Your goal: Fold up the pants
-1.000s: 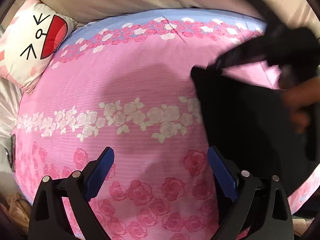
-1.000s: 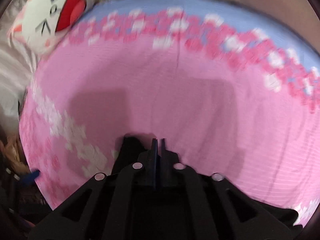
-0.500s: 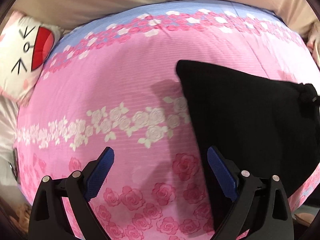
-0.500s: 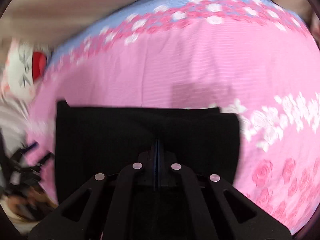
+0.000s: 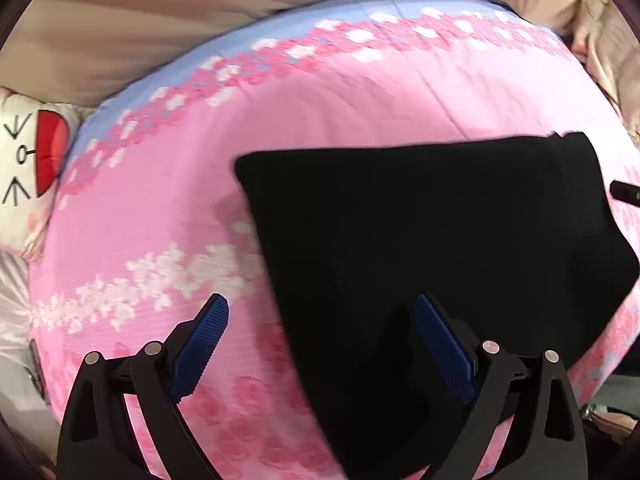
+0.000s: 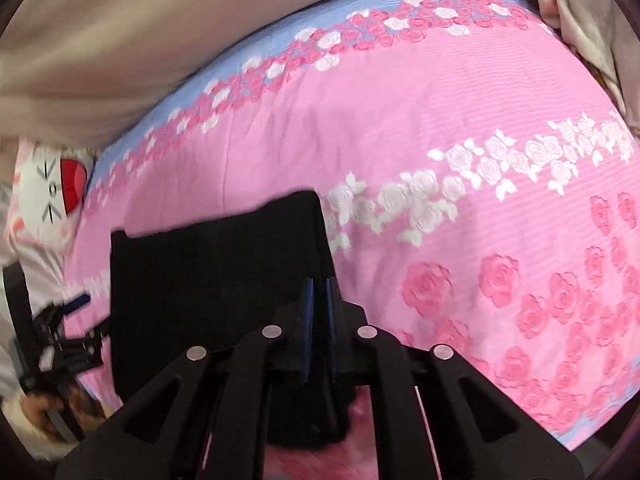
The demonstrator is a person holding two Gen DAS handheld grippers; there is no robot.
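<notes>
The black pants lie folded flat on the pink floral bedspread. My left gripper is open and empty, hovering over the pants' near left edge, its right finger above the fabric. In the right wrist view the pants lie ahead and to the left. My right gripper is nearly closed, with black fabric between and under its blue pads at the pants' right edge. The left gripper shows at the far left of that view.
A white cartoon-face pillow lies at the bed's left side, also in the right wrist view. A beige wall or headboard runs behind the bed. Pale bedding is bunched at the far right.
The pants have swung down from hanging to lie flat on the bed. My right gripper moved right and lowered with the fabric. My left gripper shifted right over the pants' edge.
</notes>
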